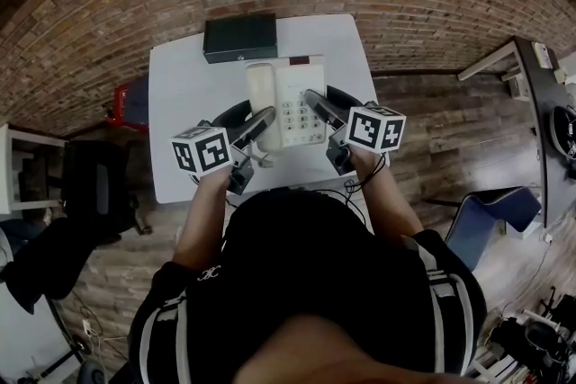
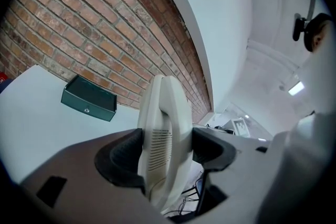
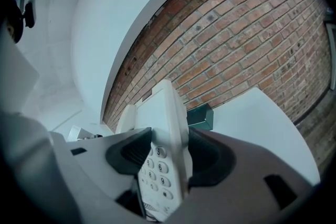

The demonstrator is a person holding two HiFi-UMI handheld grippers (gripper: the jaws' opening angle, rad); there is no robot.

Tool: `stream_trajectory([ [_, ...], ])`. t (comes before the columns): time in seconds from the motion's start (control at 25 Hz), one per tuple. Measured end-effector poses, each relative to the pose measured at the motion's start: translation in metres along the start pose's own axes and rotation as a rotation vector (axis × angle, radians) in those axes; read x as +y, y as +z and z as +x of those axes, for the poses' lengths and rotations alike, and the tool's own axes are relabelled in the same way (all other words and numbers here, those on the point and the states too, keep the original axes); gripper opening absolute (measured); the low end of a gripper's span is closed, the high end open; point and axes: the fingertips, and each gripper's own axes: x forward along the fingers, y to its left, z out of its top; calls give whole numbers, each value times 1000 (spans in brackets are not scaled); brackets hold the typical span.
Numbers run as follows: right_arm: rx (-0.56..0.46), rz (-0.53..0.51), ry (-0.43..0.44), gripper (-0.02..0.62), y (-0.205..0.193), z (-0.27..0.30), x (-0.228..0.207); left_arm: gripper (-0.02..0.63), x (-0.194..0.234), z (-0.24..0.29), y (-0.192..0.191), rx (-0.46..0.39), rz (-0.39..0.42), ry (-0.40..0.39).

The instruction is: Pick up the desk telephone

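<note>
The cream plastic desk telephone (image 1: 288, 108) is clamped between both sets of fingers. The left gripper (image 1: 258, 123) pinches its handset side and the right gripper (image 1: 317, 106) pinches its keypad edge. Raising both together and level should keep either side from slipping. Both forearms reach forward over the white desk (image 1: 180, 94), angled inward.

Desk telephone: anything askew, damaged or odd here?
Nothing stands out. The cream plastic desk telephone looks intact, with its handset seated. The left gripper clamps its handset side and the right gripper its keypad side.
</note>
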Motion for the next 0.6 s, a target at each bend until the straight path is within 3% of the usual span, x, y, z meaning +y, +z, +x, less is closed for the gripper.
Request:
stream_trajectory([
  [0.6,11,0,6,207,0,3,-6,298,3,5,-2,10,-23,18],
])
